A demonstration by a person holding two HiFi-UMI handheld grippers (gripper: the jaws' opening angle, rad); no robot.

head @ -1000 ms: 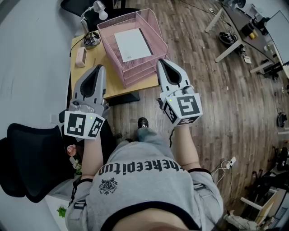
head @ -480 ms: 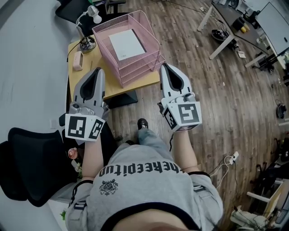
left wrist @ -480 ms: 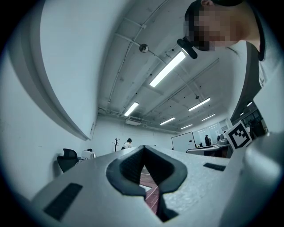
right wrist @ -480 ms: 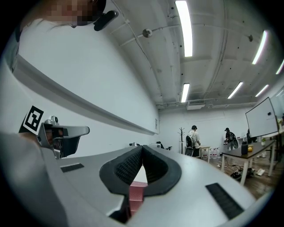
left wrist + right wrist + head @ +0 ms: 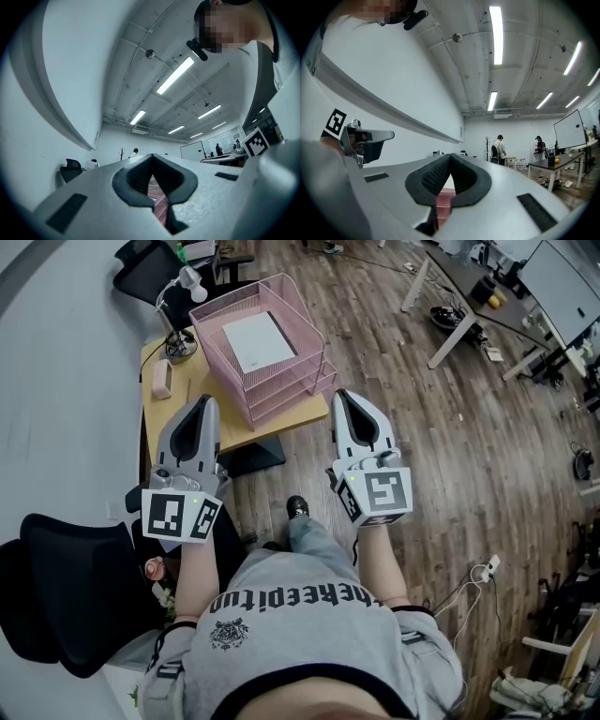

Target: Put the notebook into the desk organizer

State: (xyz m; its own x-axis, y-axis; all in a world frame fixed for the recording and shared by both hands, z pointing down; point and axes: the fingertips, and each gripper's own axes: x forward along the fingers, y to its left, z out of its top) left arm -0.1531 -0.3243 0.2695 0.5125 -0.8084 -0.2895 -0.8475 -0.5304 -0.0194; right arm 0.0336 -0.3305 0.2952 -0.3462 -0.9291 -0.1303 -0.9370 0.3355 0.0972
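Sweatshirt (image 5: 309, 634) print, perhaps "thekeepitup"

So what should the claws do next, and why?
Probably just pull both back and stop: the white notebook already lies in the top tray of the pink organizer, and the left claw and right claw are both shut and empty, so nothing seems left to place.

Bright, even light comes from ceiling strip lamps (image 5: 496, 35), which burn out to white glare in both gripper views. Shadows are soft, darkest under the desk (image 5: 187, 381). Every view bends at its edges, and the gripper views have black corners. The left gripper (image 5: 151, 161) and right gripper (image 5: 450, 161) look soft up close, while the far room is sharper.
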